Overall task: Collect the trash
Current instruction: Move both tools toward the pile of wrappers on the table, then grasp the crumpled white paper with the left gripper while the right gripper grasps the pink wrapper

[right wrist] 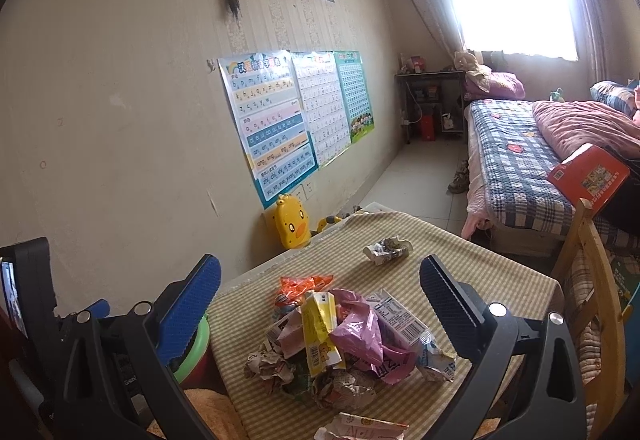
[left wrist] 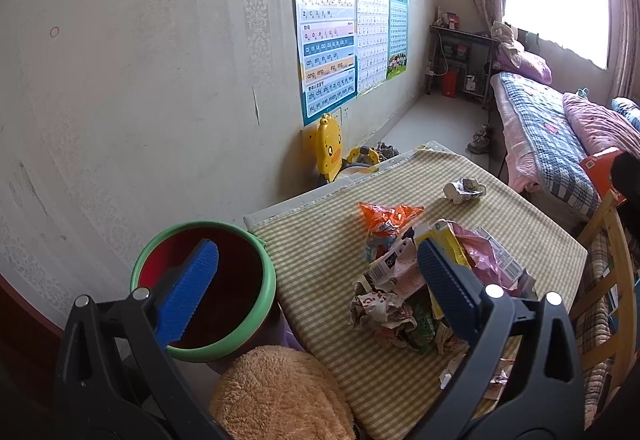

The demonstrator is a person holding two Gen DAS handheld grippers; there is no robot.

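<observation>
The left gripper hangs above the table's left edge, tilted down, jaws spread wide and holding nothing; its left finger overlaps the bin, its right finger the trash pile. The right gripper hovers above the pile, jaws wide apart and empty. The green-rimmed bin stands just beside the table at 9 o'clock of the pile; its red inside is dark and I cannot tell what it contains. An orange wrapper lies at the pile's 12 o'clock. A crumpled wad sits apart at 1 o'clock. A yellow duck toy stands beyond against the wall.
</observation>
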